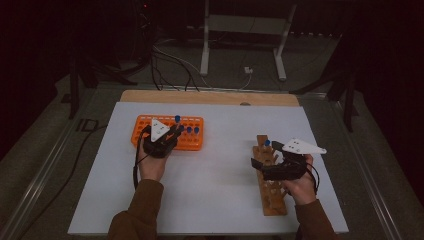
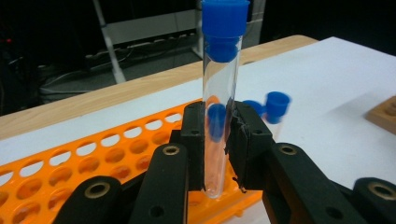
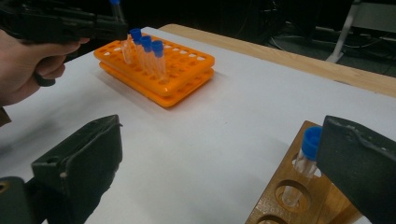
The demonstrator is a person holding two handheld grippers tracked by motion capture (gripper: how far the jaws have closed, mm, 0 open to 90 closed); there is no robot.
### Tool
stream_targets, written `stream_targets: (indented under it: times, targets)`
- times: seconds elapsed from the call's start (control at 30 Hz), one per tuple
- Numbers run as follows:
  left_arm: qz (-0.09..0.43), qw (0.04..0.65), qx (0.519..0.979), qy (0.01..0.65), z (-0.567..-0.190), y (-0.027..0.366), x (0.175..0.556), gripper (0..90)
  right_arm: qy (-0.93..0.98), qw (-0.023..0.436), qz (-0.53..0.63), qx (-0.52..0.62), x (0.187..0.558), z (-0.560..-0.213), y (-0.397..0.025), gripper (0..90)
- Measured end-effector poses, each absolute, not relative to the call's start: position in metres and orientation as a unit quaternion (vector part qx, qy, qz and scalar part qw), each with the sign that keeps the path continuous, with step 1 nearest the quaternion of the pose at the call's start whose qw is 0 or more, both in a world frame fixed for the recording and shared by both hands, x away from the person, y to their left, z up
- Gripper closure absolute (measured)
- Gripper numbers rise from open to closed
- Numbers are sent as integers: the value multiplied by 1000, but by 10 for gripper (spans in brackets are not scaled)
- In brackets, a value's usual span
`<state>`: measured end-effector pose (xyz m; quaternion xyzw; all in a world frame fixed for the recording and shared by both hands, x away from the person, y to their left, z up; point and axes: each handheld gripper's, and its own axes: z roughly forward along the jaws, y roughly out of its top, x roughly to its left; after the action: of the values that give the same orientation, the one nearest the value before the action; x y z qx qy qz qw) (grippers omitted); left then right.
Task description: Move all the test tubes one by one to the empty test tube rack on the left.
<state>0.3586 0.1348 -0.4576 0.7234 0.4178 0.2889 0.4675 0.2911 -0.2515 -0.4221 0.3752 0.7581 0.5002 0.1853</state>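
At the left, my left gripper (image 2: 217, 154) had its fingers (image 2: 194, 140) clamped on the lower body of a clear test tube (image 2: 219, 107) with a blue cap (image 2: 225, 18), held upright just above the orange tube rack (image 1: 192, 135). I judged the tube light, stiff, smooth-walled and breakable, so a moderate squeeze on the straight wall below the cap suited it; a hard pinch risked cracking or slipping. It looked empty and transparent. Three more blue-capped tubes (image 3: 147, 53) stood in that rack. Between the racks the white tabletop (image 1: 220, 190) lay bare. At the right, my right gripper (image 3: 219, 163) held its fingers wide apart, gripping nothing, beside the wooden rack (image 1: 272, 195), which carried one capped tube (image 3: 306, 156).
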Motion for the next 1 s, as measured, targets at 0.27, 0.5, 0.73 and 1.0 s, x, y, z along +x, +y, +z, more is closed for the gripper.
stream_targets:
  times: [0.27, 0.5, 0.73, 1.0]
  targets:
    - [293, 460, 714, 440, -467, 138, 368, 769, 759, 184, 500, 374, 291, -422, -251, 13]
    - [284, 450, 717, 451, -476, 137, 375, 770, 759, 182, 500, 375, 291, -423, -252, 13]
    - [261, 431, 729, 463, -489, 138, 378, 769, 759, 181, 501, 375, 291, -423, -252, 13]
    - [253, 417, 746, 453, -493, 138, 378, 777, 760, 180, 499, 374, 291, -424, -252, 13]
